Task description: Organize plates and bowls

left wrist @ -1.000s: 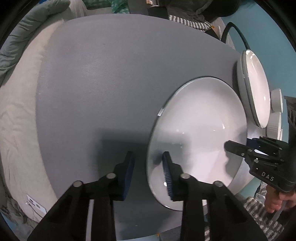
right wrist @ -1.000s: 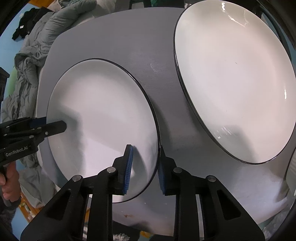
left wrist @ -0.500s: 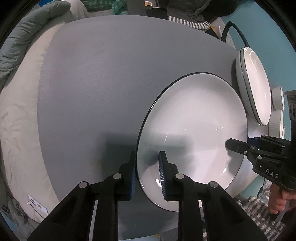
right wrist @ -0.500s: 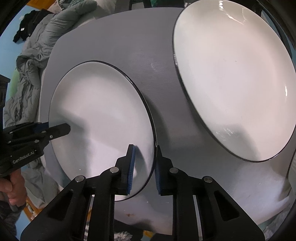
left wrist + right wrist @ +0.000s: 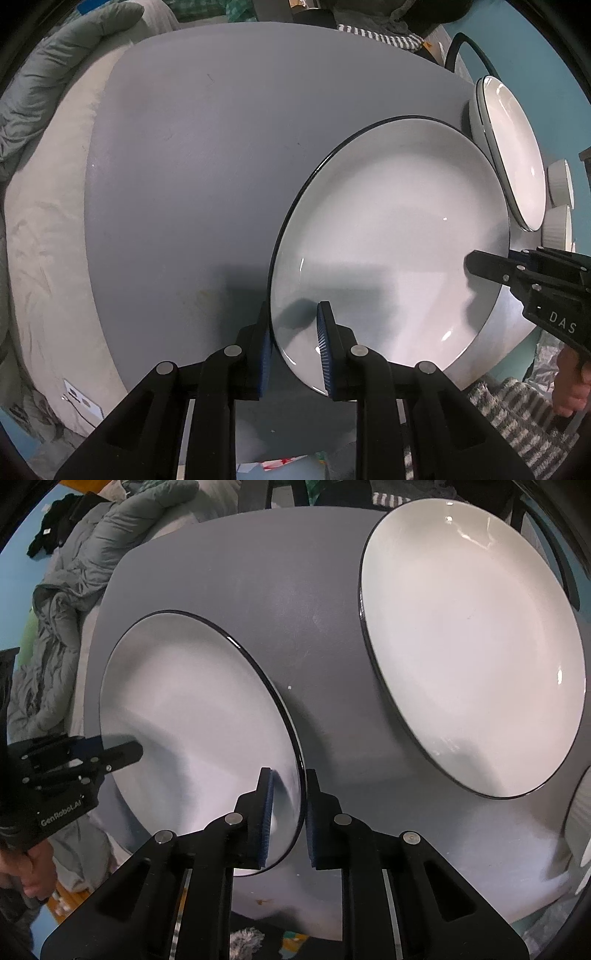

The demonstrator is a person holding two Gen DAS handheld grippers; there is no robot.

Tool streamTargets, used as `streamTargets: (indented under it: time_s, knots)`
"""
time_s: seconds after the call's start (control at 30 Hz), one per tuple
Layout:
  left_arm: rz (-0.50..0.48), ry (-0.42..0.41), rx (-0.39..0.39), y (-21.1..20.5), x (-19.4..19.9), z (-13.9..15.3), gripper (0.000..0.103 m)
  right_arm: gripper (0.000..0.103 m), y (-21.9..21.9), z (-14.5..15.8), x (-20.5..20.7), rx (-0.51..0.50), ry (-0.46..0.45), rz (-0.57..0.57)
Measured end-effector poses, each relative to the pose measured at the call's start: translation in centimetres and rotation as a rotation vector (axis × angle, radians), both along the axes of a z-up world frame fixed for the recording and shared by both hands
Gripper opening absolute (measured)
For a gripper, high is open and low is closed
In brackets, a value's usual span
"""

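A white plate (image 5: 388, 240) with a thin dark rim sits over the grey table (image 5: 184, 166), held at two opposite edges. My left gripper (image 5: 293, 321) is shut on its left rim, one pad above and one below. In the right wrist view the same plate (image 5: 192, 709) has its right rim between the pads of my right gripper (image 5: 288, 786), whose jaws are still closing and touch the rim. Each gripper shows in the other's view: the right gripper (image 5: 476, 264) and the left gripper (image 5: 133, 749). A second, larger white plate (image 5: 472, 646) lies to the right.
The larger plate (image 5: 513, 155) sits at the table's right edge, with two ribbed white bowls (image 5: 561, 181) beside it. Grey bedding (image 5: 37, 92) lies beyond the table's left side. A person's hand (image 5: 569, 384) holds the right gripper's handle. Bare tabletop spreads left of the held plate.
Both pairs of jaws have narrowed onto the plate's rim. In the left wrist view the plate has shifted slightly left and up against the table.
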State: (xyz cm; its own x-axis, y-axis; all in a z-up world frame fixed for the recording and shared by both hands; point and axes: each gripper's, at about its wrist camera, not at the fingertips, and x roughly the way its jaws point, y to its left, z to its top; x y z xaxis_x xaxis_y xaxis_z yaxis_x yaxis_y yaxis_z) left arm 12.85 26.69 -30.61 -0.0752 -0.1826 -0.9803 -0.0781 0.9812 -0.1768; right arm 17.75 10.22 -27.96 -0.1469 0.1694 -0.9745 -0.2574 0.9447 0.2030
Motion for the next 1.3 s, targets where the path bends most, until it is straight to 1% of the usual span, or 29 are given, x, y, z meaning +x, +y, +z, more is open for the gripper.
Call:
streamTargets:
  time_s: [0.23, 0.33, 0.67, 0.87, 1.0, 1.2, 1.3]
  knots:
    - [0.003, -0.003, -0.015, 0.4, 0.3, 0.5, 0.022, 0.015, 0.2, 0.3, -0.1, -0.017, 0.005, 0.009]
    - [0.000, -0.009, -0.017, 1.3, 0.5, 0.6, 0.022, 0.015, 0.6, 0.4, 0.0, -0.020, 0.009, 0.001]
    - [-0.005, -0.038, -0.019, 1.4, -0.2, 2.5, 0.022, 0.015, 0.5, 1.5, 1.0, -0.031, 0.014, -0.020]
    - [-0.032, -0.059, -0.020, 0.5, 0.4, 4.1, 0.022, 0.015, -0.8, 2.3, 1.6, -0.025, 0.010, -0.045]
    - [-0.046, -0.064, -0.031, -0.2, 1.4, 4.6, 0.022, 0.015, -1.7, 2.6, 2.0, -0.030, 0.010, -0.055]
    - [-0.093, -0.088, -0.026, -2.7, 2.9, 5.7, 0.022, 0.015, -3.8, 3.0, 3.1, -0.036, 0.008, -0.083]
    - [-0.098, -0.091, -0.029, -3.9, 4.0, 5.8, 0.022, 0.015, -5.0, 3.0, 3.6, -0.031, 0.012, -0.097]
